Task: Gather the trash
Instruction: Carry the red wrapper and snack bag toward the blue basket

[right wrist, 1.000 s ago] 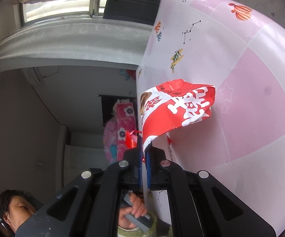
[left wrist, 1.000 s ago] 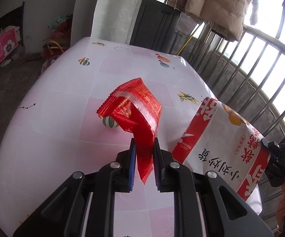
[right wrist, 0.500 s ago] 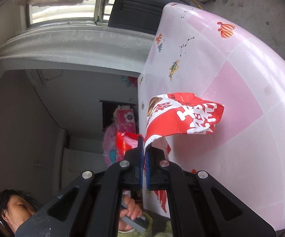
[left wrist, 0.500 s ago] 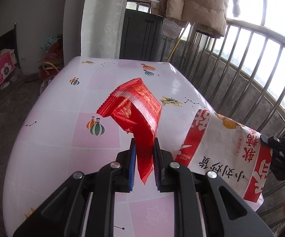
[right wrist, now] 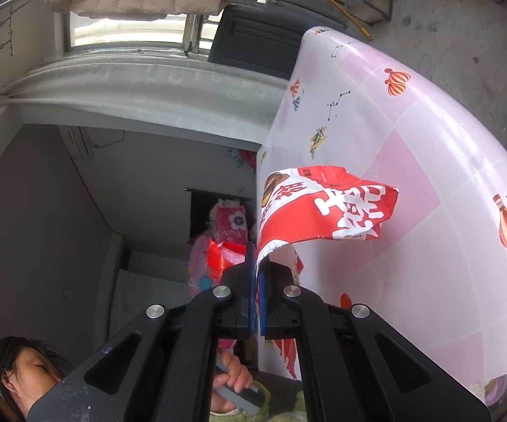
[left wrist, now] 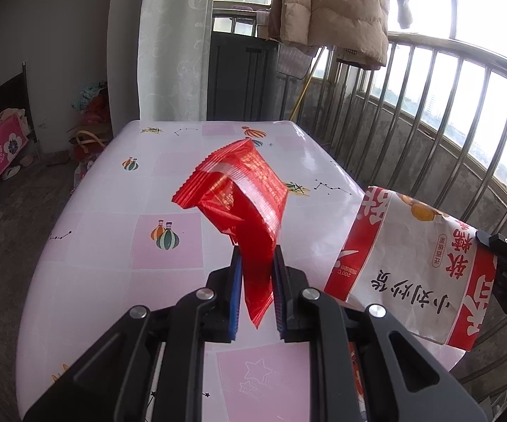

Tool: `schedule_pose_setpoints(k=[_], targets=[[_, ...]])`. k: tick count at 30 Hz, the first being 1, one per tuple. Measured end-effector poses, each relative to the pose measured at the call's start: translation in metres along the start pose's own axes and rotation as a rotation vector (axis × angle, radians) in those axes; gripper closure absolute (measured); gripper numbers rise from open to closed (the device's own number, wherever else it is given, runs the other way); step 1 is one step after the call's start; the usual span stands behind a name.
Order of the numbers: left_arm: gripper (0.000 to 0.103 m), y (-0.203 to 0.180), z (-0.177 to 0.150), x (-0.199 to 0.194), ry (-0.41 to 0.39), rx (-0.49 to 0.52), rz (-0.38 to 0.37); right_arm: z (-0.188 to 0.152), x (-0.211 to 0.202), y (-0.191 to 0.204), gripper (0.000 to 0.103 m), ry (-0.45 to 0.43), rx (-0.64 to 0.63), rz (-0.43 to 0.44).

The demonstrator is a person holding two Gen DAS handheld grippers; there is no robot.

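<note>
My left tongs point(left wrist: 256, 263) pinch the lower end of a crumpled red wrapper point(left wrist: 239, 190), which stands up from between the blue pads and hangs in the air above the surface point(left wrist: 112, 218), a pink-and-white chequered cloth printed with little lanterns. My right tongs point(right wrist: 255, 274) are pressed together on the torn white edge of a red-and-white snack bag point(right wrist: 323, 207); the bag juts out sideways from them, clear of the surface, with its open end flaring away from me. In the left wrist view that same bag point(left wrist: 422, 263) hangs just beside the surface's right edge, with the right tongs gripping its far side, close to a metal railing point(left wrist: 464, 105). A beige padded coat point(left wrist: 337, 10) hangs above the railing. Below the right tongs a hand point(right wrist: 235, 379) grips a grey handle.
</note>
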State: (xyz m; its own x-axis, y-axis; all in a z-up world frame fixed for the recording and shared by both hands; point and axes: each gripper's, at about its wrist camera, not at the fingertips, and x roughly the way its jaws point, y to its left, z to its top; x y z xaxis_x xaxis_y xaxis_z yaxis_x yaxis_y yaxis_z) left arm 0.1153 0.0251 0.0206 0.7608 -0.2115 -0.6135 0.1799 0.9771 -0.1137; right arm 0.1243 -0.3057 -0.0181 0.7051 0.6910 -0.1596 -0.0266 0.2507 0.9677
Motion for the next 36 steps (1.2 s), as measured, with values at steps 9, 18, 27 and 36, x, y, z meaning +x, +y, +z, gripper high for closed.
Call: schedule_pose_setpoints(k=[9,18,27,36], targets=[[0.088,-0.016,0.004,-0.004,0.006,-0.012,-0.082,0.004,-0.03,0.002,0.102,-0.059,-0.018,0.008],[0.088,-0.031,0.015,-0.01,-0.02,-0.02,-0.15,0.005,-0.052,0.009,0.102,-0.105,-0.039,-0.018],[0.088,-0.051,0.033,-0.012,-0.046,0.005,-0.218,0.01,-0.078,0.007,0.102,-0.187,-0.03,-0.008],[0.088,-0.068,0.037,-0.002,-0.027,0.031,-0.292,0.01,-0.131,-0.001,0.102,-0.384,0.019,-0.044]])
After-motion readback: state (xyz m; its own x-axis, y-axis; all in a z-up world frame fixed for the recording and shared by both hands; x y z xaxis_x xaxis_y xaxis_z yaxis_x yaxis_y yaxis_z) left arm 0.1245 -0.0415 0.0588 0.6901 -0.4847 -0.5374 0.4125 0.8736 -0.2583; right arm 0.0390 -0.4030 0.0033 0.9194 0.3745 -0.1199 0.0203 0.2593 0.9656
